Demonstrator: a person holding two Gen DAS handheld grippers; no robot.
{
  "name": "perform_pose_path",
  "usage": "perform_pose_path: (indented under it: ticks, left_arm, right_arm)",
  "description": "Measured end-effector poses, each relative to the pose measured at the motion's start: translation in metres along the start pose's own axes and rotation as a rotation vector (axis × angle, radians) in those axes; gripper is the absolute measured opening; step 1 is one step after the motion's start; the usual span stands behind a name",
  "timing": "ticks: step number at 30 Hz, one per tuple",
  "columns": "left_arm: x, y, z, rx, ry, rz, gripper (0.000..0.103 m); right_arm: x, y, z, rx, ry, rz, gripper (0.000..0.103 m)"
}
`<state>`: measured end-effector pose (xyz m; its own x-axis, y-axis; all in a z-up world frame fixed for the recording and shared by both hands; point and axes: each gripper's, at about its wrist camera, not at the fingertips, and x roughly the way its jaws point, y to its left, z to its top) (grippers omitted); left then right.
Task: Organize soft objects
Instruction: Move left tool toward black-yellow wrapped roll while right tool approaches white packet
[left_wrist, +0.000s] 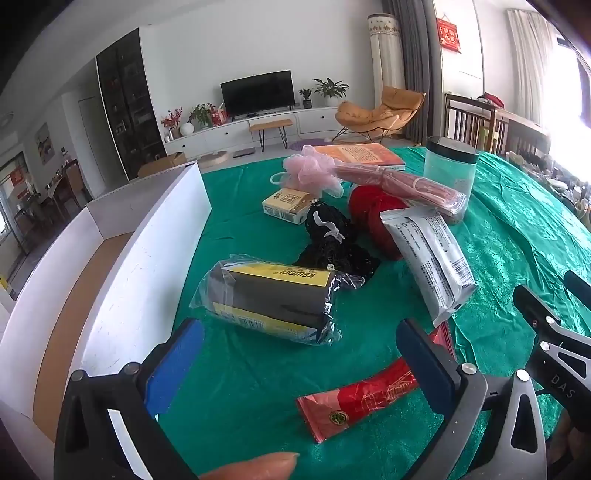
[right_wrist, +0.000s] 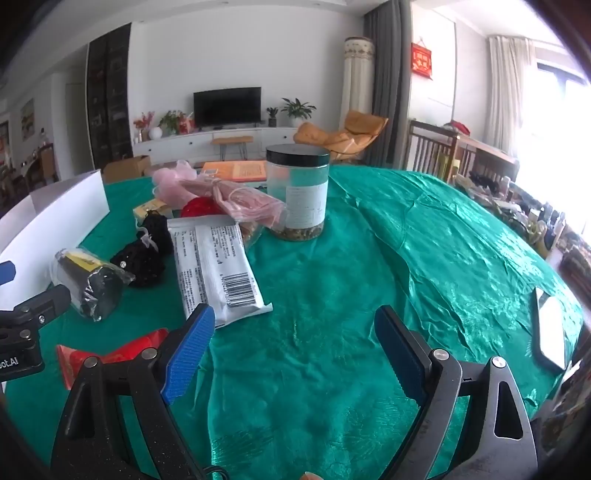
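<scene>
Green satin cloth (right_wrist: 332, 258) covers the table, and the soft things lie toward its left edge, beside a white box (left_wrist: 147, 266): a bagged dark roll (left_wrist: 273, 299), a black mesh pouch (left_wrist: 332, 236), red yarn (left_wrist: 373, 214) and a pink bath puff (left_wrist: 314, 171). The left gripper (left_wrist: 299, 354) hovers before the roll, jaws spread, nothing between them. The right gripper (right_wrist: 295, 343) stands wide apart over bare cloth.

Both wrist cameras are looking low and close across the wrinkled green satin tablecloth (left_wrist: 517, 229) toward the living room, sharing the clear black-lidded plastic jar (right_wrist: 297, 192) and the grey printed foil packet (left_wrist: 428, 258).
</scene>
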<state>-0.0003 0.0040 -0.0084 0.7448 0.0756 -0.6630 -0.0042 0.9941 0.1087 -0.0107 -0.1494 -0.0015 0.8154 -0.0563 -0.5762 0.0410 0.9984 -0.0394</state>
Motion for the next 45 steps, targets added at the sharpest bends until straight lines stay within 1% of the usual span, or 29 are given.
perform_pose_path:
  ticks: [6,14,15,16,24,31,36,39,43,45]
  left_arm:
    - [0.000,0.000,-0.002,0.012,0.009,0.018,0.103]
    - [0.000,0.002,-0.005,0.015,0.024,0.023,0.103]
    - [0.001,0.007,-0.004,0.013,0.026,0.023,0.103]
    - [0.005,0.002,-0.006,0.012,0.028,0.026,0.103]
    - [0.013,0.015,-0.016,-0.015,0.052,0.015,0.103]
    - [0.014,0.022,-0.027,-0.034,0.052,-0.024,0.103]
    - [0.022,0.019,-0.034,-0.019,0.079,-0.022,0.103]
    - [0.030,0.019,-0.038,-0.031,0.105,-0.027,0.103]
    - [0.036,0.024,-0.039,-0.056,0.115,-0.035,0.103]
    - [0.035,0.026,-0.037,-0.068,0.113,-0.027,0.103]
  right_arm:
    - [-0.002,0.002,0.000,-0.001,0.001,0.005,0.090]
    - [0.000,0.003,-0.001,-0.004,0.003,0.007,0.090]
    - [0.000,0.004,-0.001,-0.004,0.003,0.006,0.090]
    - [0.002,0.002,-0.001,-0.007,0.006,0.016,0.090]
    - [0.001,0.002,-0.001,-0.006,0.008,0.022,0.090]
    - [0.003,0.002,-0.002,-0.009,0.018,0.028,0.090]
    - [0.004,0.002,-0.002,-0.007,0.018,0.029,0.090]
    - [0.004,0.002,-0.002,-0.005,0.016,0.030,0.090]
    - [0.004,0.000,-0.002,0.002,0.020,0.036,0.090]
    - [0.004,0.000,-0.002,0.004,0.023,0.038,0.090]
